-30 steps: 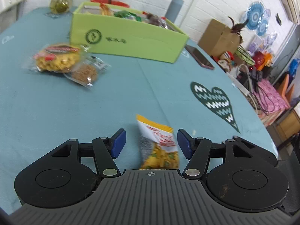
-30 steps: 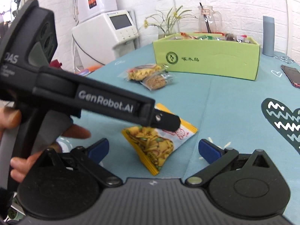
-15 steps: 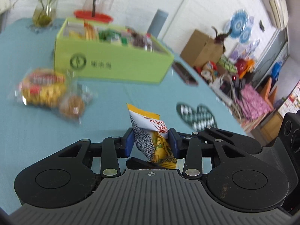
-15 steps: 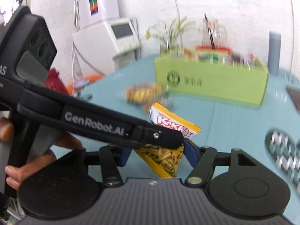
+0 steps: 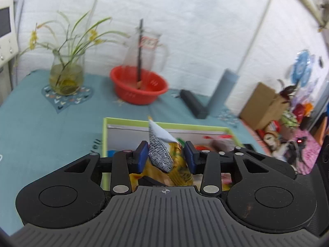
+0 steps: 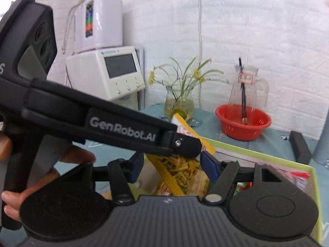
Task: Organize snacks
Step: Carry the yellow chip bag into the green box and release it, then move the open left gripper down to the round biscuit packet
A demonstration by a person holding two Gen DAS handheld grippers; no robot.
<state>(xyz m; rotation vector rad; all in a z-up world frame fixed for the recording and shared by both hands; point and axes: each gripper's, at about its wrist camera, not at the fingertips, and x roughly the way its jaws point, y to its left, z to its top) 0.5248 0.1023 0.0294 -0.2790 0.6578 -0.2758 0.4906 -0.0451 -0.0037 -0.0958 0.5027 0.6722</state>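
Both grippers hold one yellow snack bag (image 5: 162, 156) over the green box (image 5: 131, 121). My left gripper (image 5: 165, 157) is shut on the bag, its blue pads on either side. In the right wrist view the same snack bag (image 6: 181, 168) stands tilted between the blue pads of my right gripper (image 6: 171, 167), which is shut on it. The left gripper's black body (image 6: 102, 121) crosses in front of the bag there. The green box (image 6: 267, 156) holds several other snack packets under the bag.
A red basket (image 5: 138, 86) with a glass jug (image 5: 147, 49) stands behind the box. A glass vase with flowers (image 5: 65, 76) is at the back left, a grey cylinder (image 5: 224, 88) and a black bar (image 5: 193, 104) at the back right. A white machine (image 6: 107, 72) stands left.
Both grippers closed on the yellow snack bag on the table, lifted it and carried it forward. It now hangs over the open green box.
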